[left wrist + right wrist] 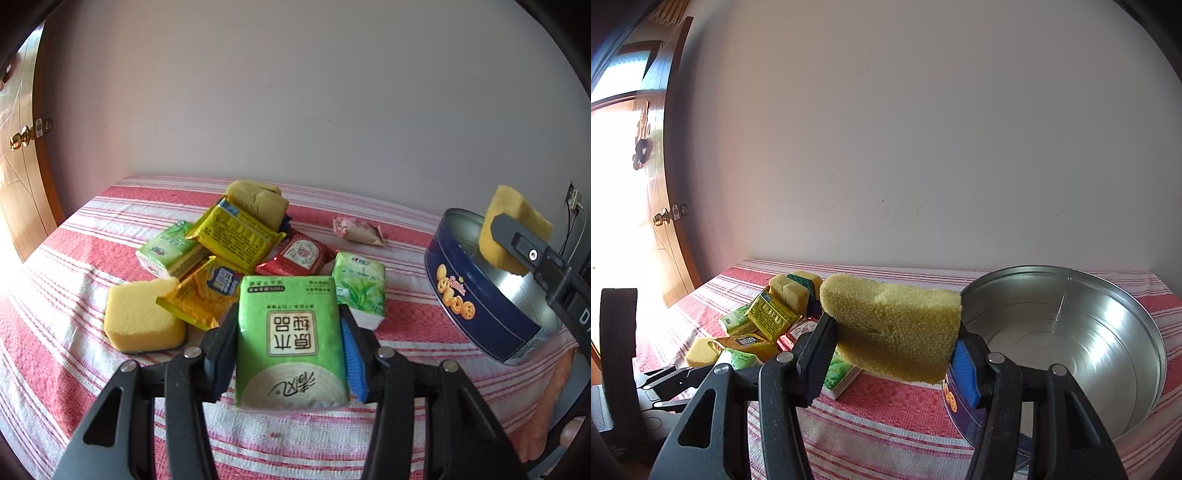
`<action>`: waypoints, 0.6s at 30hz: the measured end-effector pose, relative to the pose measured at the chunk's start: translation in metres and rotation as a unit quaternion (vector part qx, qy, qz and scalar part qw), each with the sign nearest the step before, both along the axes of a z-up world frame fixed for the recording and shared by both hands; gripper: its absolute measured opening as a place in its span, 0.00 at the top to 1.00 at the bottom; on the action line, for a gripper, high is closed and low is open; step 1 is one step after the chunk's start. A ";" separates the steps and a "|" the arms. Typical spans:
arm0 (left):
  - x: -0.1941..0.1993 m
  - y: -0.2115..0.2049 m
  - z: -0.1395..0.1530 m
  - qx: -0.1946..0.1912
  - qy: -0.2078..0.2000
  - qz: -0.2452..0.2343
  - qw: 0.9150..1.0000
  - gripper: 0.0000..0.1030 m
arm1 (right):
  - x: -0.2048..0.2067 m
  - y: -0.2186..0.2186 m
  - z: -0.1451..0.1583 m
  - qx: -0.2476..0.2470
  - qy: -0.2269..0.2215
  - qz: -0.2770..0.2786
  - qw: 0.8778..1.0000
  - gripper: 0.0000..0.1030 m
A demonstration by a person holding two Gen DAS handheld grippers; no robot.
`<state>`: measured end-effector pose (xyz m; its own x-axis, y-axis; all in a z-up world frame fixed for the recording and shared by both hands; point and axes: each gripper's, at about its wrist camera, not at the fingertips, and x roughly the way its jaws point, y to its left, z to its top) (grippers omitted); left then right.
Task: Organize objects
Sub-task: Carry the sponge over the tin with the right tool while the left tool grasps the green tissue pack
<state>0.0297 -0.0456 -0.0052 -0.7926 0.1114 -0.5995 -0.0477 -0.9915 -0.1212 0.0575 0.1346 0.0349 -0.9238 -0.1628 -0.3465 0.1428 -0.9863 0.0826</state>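
A plain pale wall stands behind the table (406,236), which wears a red-and-white striped cloth, with a wooden door (22,155) off to the left. My left claw (288,332) grips a green tissue pack (291,343) by its two sides, just above the cloth at the near edge of the pile. My right claw (895,332) is clamped on a yellow sponge (894,328), held over the near rim of the blue cookie tin (476,295) (its shiny inside shows nothing in it). Beyond the tissue pack lie the rest: another sponge (142,317) to the left, two yellow snack packets (232,236), a red packet (299,256), two smaller green tissue packs (360,288), and more sponges (258,201) at the back. A crumpled wrapper (356,230) sits apart, between pile and tin.
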 end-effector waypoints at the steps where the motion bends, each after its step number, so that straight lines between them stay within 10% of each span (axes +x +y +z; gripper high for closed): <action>1: 0.003 0.001 0.006 -0.001 0.012 -0.002 1.000 0.52 | 0.001 0.004 0.001 -0.003 0.004 -0.001 1.000 0.42; 18: -0.028 0.104 0.047 0.004 0.098 -0.089 0.991 0.52 | -0.001 0.103 -0.004 0.033 0.006 -0.141 0.989 0.42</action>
<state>0.0015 0.0587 0.0415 -0.8617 0.2634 -0.4336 -0.2444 -0.9645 -0.1002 0.0567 0.2379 0.0307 -0.9330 0.1255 -0.3372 -0.1390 -0.9902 0.0158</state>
